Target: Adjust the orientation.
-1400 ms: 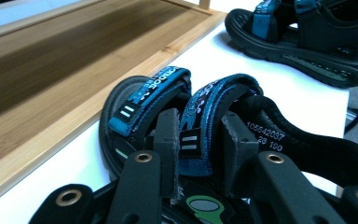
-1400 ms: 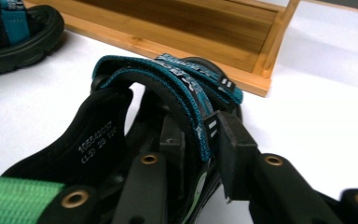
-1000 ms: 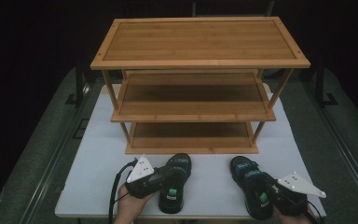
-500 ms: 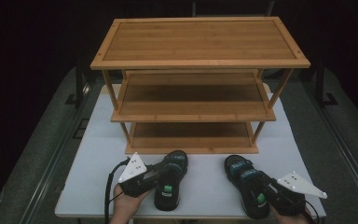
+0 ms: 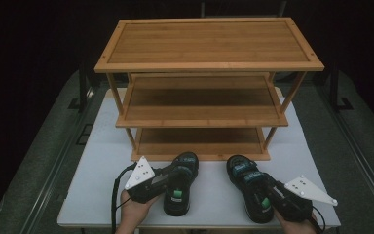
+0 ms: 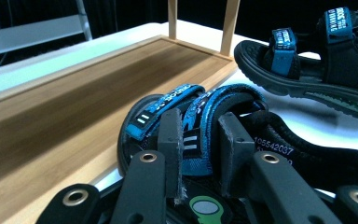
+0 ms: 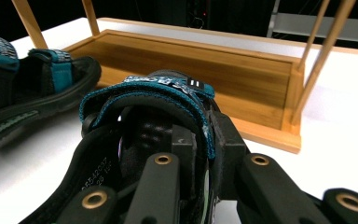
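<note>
A person sits at a white tabletop (image 5: 102, 161) with a three-tier bamboo shoe rack (image 5: 209, 68) standing at its far side, at twelve o'clock. Each hand holds a claw, and each claw grips one black sandal with blue straps.

The left claw (image 5: 168, 181) is at about seven o'clock in the high view, closed on the left sandal (image 5: 181, 183). In the left gripper view its jaws pinch a blue strap (image 6: 200, 126) of that sandal between them, nearly shut (only the strap's thickness keeps them apart). The right claw (image 5: 272, 195) is at about five o'clock, closed on the right sandal (image 5: 251, 187); in the right gripper view its jaws clamp the ankle strap (image 7: 168, 100) from either side.

Compared with a second ago, both sandals have moved forward toward the rack. Their toes now lie just in front of the bottom shelf (image 5: 199, 141), near its front edge but apart from it. The two sandals have also drawn a little away from the tabletop's near edge, and they remain apart from each other.

This suggests the pair is being carried toward the rack, probably to be set on the lowest shelf. Neither sandal is on a shelf yet. All three shelves are bare.
</note>
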A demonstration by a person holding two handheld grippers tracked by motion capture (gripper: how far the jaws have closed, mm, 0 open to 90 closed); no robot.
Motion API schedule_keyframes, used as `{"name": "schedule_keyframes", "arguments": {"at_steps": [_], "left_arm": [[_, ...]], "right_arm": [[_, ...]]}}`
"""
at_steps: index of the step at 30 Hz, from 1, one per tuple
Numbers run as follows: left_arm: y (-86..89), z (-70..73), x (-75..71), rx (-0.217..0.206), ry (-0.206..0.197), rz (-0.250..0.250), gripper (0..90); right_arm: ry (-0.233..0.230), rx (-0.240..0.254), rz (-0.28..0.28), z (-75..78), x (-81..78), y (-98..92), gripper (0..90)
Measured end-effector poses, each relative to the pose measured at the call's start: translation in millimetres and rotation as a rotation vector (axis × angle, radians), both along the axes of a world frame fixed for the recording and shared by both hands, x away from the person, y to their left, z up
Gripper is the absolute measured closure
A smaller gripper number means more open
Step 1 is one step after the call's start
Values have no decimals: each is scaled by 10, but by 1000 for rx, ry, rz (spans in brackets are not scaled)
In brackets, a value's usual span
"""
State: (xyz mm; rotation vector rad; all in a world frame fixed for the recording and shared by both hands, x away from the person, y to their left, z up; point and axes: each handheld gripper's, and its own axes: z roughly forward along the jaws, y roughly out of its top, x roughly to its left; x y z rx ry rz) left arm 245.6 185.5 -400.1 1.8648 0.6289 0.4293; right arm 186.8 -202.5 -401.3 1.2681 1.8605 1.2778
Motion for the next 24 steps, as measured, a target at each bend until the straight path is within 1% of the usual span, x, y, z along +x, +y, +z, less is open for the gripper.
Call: {"name": "schedule_keyframes", "arguments": {"at_steps": [4, 5, 7, 16, 18, 24], "left_arm": [[-23, 0, 35, -11, -1, 3, 737], [-27, 0, 45, -4, -7, 5, 736], [-39, -2, 66, -8, -7, 5, 736], [-75, 1, 175, -17, -19, 29, 736], [-83, 5, 200, -13, -26, 33, 736], [-115, -5, 265, -25, -33, 42, 736]], "right_arm": [[-10, -2, 1, 20, 41, 66, 811], [-15, -8, 2, 24, 52, 80, 811], [-22, -13, 0, 30, 74, 109, 811], [-43, -17, 1, 58, 201, 241, 810], [-44, -17, 3, 62, 229, 261, 811], [-46, -23, -1, 55, 330, 325, 810]]}}
